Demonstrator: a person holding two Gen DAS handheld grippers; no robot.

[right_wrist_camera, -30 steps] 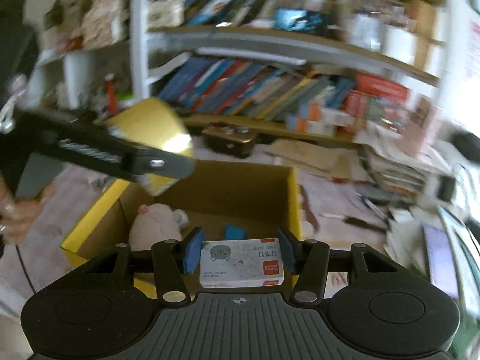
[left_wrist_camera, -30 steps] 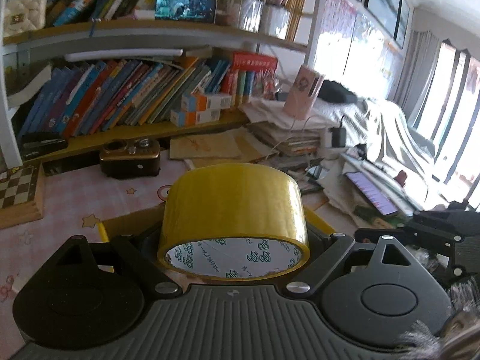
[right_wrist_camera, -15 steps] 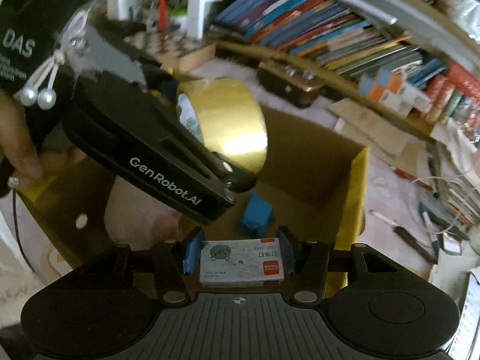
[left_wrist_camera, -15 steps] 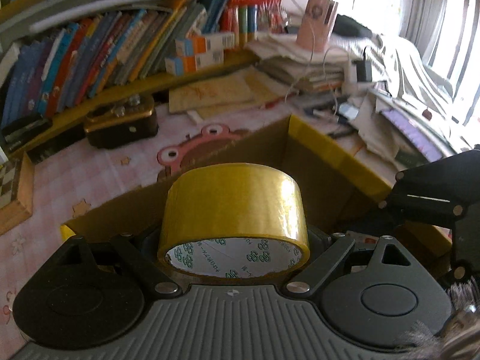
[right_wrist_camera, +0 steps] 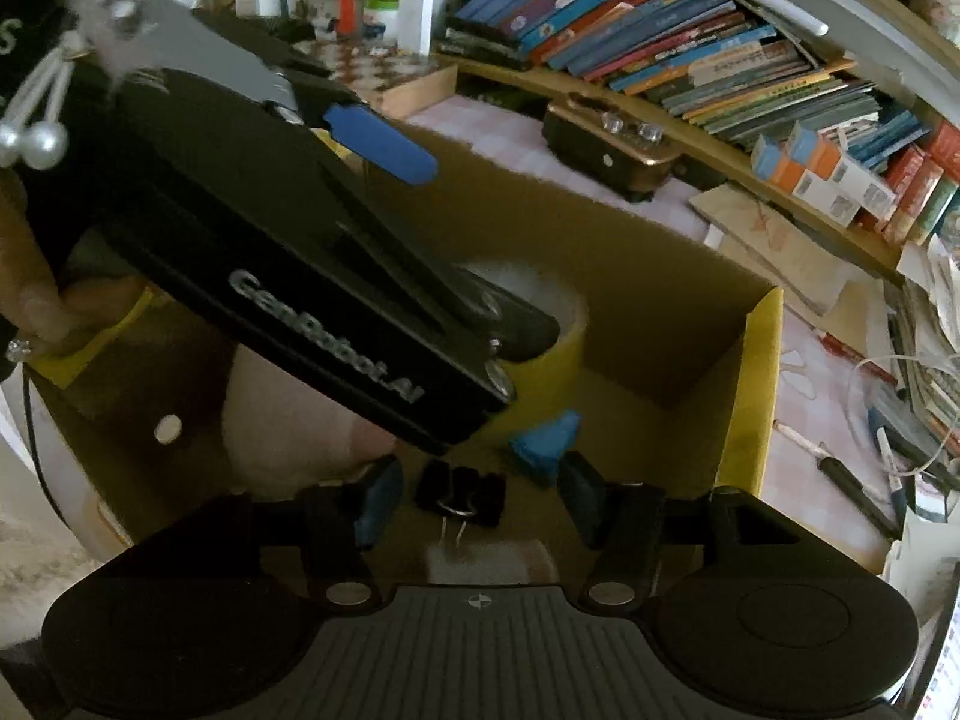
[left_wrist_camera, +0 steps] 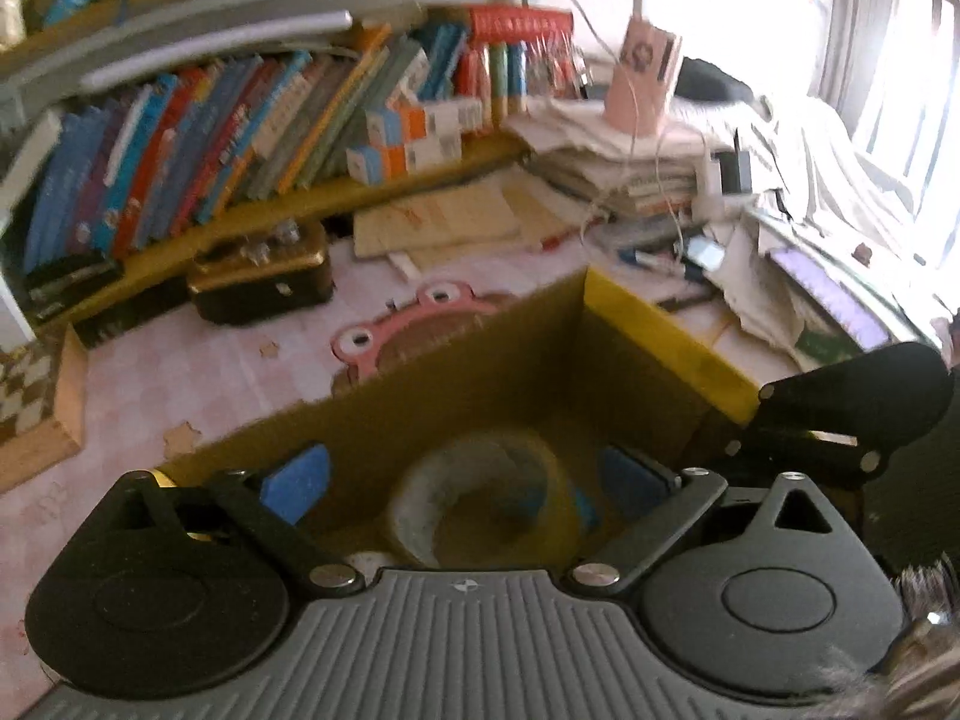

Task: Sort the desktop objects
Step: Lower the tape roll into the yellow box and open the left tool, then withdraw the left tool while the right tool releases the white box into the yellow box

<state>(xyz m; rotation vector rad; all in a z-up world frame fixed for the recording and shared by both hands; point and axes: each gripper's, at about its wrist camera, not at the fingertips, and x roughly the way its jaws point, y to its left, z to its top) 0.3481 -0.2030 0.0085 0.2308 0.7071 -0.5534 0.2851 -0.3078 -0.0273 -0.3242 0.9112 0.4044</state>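
My left gripper (left_wrist_camera: pixel 465 477) is open above the cardboard box (left_wrist_camera: pixel 666 339). The yellow tape roll (left_wrist_camera: pixel 486 501) lies blurred inside the box below it; it also shows in the right wrist view (right_wrist_camera: pixel 549 354), partly behind the left gripper's body (right_wrist_camera: pixel 288 276). My right gripper (right_wrist_camera: pixel 474 498) is open over the box (right_wrist_camera: pixel 750 396). The white card box (right_wrist_camera: pixel 486 561) lies blurred below it inside the box, beside a black binder clip (right_wrist_camera: pixel 462 492), a blue object (right_wrist_camera: pixel 543 441) and a pink plush toy (right_wrist_camera: pixel 282 426).
A black and gold case (left_wrist_camera: pixel 261 276) and a chessboard (left_wrist_camera: pixel 30 384) stand on the pink desk mat behind the box. Bookshelves (left_wrist_camera: pixel 240 138) line the back. Piles of papers, pens and cables (left_wrist_camera: pixel 660 180) crowd the right side.
Both grippers have opened. The tape roll has dropped from the left gripper into the box, and the white card box has dropped from the right gripper into the box.
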